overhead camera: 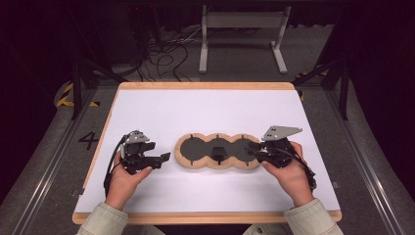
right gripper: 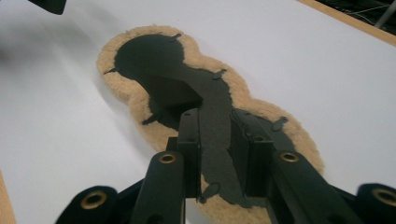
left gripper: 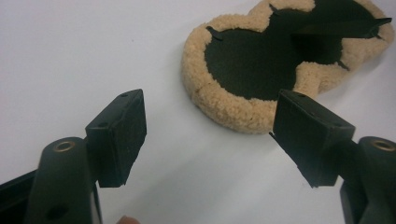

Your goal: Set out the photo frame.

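At the right end of the three-lobed fleece pad (overhead camera: 218, 152), the pad's black lining (right gripper: 217, 135) clamped by the right gripper (overhead camera: 255, 150); left gripper (overhead camera: 164, 158) spread wide just beside the left end.

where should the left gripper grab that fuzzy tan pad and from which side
Probably the rounded end lobe of the fuzzy pad nearest the left gripper, coming in low from the pad's left end. That edge is a thick fleecy rim lying flat on the white table, free of the right gripper, which is at the far end. The open jaws already face it.

White table (overhead camera: 205, 105); behind it grey frame (overhead camera: 242, 36), tangled cables (overhead camera: 164, 56), perhaps power leads.
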